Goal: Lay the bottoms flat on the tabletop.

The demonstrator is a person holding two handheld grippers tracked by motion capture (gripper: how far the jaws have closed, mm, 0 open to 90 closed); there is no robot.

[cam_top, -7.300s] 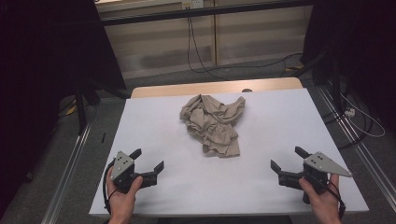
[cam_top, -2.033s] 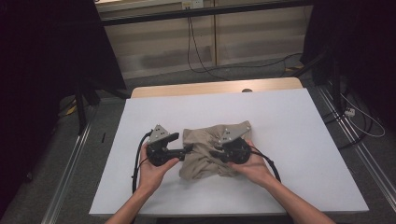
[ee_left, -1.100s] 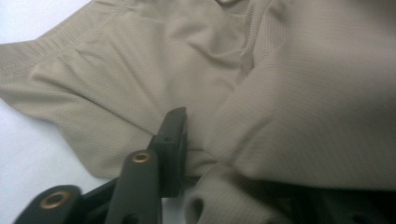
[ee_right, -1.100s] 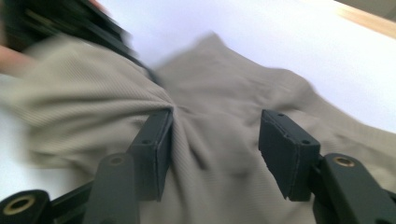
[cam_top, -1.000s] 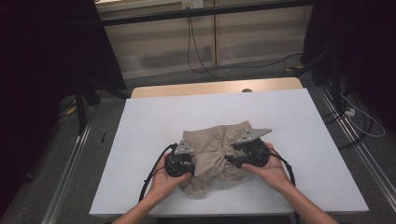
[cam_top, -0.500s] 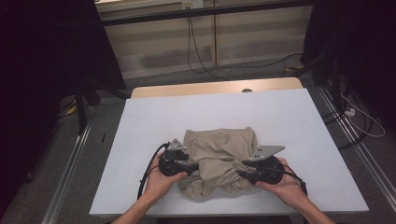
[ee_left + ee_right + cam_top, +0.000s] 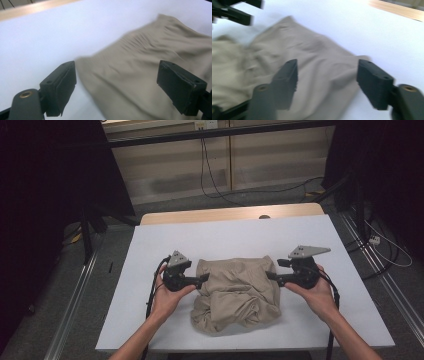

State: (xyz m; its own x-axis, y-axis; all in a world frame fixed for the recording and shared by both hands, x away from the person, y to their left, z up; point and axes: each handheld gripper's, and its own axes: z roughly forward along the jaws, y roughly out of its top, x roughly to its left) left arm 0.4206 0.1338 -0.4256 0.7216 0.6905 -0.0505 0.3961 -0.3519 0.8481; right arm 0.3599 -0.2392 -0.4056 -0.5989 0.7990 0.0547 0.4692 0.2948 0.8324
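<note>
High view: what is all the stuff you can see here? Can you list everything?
cloth: one, tan, crumpled in the middle of the table, between the two tongs
table: one, white top with a bare wooden strip at the far edge
cables: several, dark, on the grey floor behind the table
rails: two, metal, along the floor at either side of the table
left tongs: one, black, open, jaws just opened, at the cloth's left edge
right tongs: one, black, open, at the cloth's right edge
hands: two, each holding one of the tongs, coming in from the bottom
</note>
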